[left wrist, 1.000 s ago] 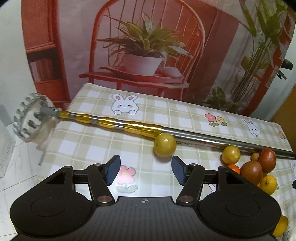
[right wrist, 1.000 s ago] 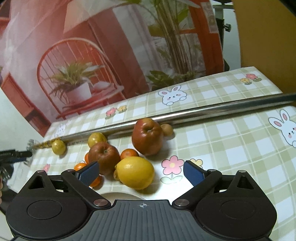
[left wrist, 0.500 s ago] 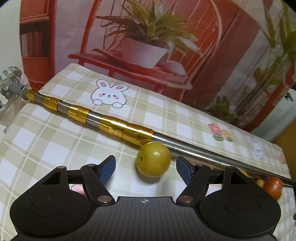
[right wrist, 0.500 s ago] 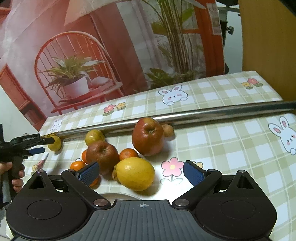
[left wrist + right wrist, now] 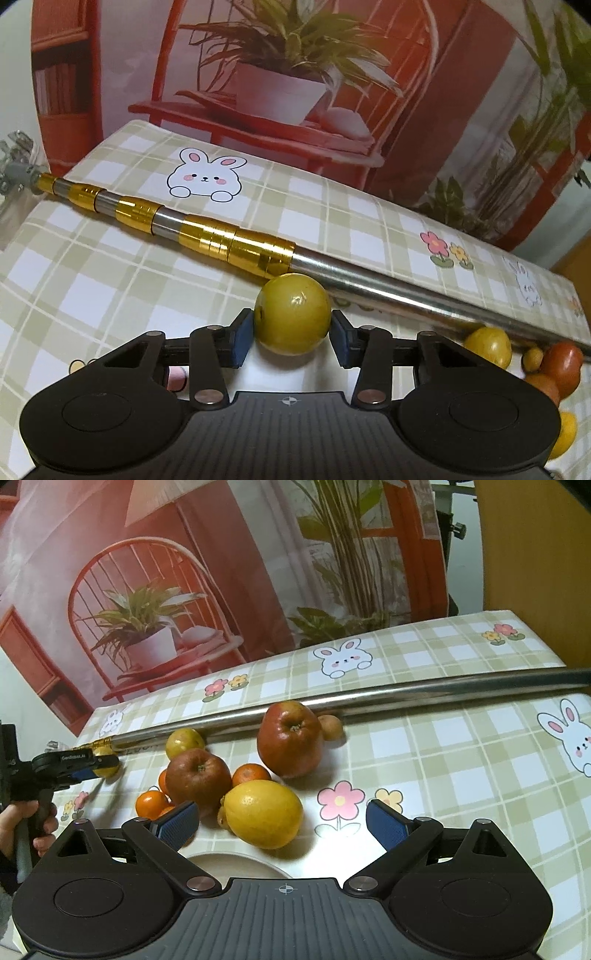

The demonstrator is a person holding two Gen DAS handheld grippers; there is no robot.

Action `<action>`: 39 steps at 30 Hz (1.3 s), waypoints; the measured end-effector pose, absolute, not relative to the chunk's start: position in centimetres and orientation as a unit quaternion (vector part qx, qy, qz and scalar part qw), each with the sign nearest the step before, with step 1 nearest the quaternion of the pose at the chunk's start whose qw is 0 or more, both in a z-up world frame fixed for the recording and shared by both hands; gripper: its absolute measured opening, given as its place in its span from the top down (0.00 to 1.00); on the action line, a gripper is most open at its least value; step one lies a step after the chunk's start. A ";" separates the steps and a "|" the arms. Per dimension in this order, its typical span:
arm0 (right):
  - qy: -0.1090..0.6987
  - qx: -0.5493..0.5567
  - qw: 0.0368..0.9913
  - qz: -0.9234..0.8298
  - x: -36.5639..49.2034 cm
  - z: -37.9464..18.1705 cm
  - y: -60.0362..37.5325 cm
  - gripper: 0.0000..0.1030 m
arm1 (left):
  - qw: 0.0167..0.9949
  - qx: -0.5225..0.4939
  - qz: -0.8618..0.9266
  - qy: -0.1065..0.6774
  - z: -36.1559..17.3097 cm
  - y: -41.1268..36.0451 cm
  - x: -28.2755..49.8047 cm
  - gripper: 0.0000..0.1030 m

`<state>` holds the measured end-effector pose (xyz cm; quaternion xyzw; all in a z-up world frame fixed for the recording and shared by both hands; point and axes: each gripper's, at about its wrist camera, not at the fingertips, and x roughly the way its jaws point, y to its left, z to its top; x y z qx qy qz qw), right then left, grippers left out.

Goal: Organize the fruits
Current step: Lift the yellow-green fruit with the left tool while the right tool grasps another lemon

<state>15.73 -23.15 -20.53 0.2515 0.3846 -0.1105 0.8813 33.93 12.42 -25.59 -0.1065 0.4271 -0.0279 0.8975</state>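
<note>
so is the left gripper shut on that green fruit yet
Nearly: the left gripper has both pads against the green fruit, which sits on the table.

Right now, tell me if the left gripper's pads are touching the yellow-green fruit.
Cannot tell. In the left wrist view the left gripper brackets the yellow-green fruit; its pads sit right at the fruit's sides, but neither contact nor a gap shows plainly.

The left gripper (image 5: 292,334) sat low at the far left, jaws narrowed, a hand (image 5: 31,825) on its grip. The right gripper (image 5: 282,821) hovered near, jaws spread wide.
</note>
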 end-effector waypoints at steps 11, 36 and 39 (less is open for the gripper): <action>0.396 0.215 0.888 -0.087 15.9 -22.0 -23.1 0.11 | 0.900 -0.065 -0.081 0.423 -24.2 10.7 28.9 0.55; 0.421 0.198 0.885 0.008 20.6 -25.5 -23.1 0.39 | 0.891 -0.008 -0.215 0.401 -21.4 1.5 20.7 0.55; 0.418 0.200 0.886 0.008 20.6 -25.7 -23.1 0.40 | 0.887 -0.004 -0.223 0.404 -21.7 0.7 20.3 0.55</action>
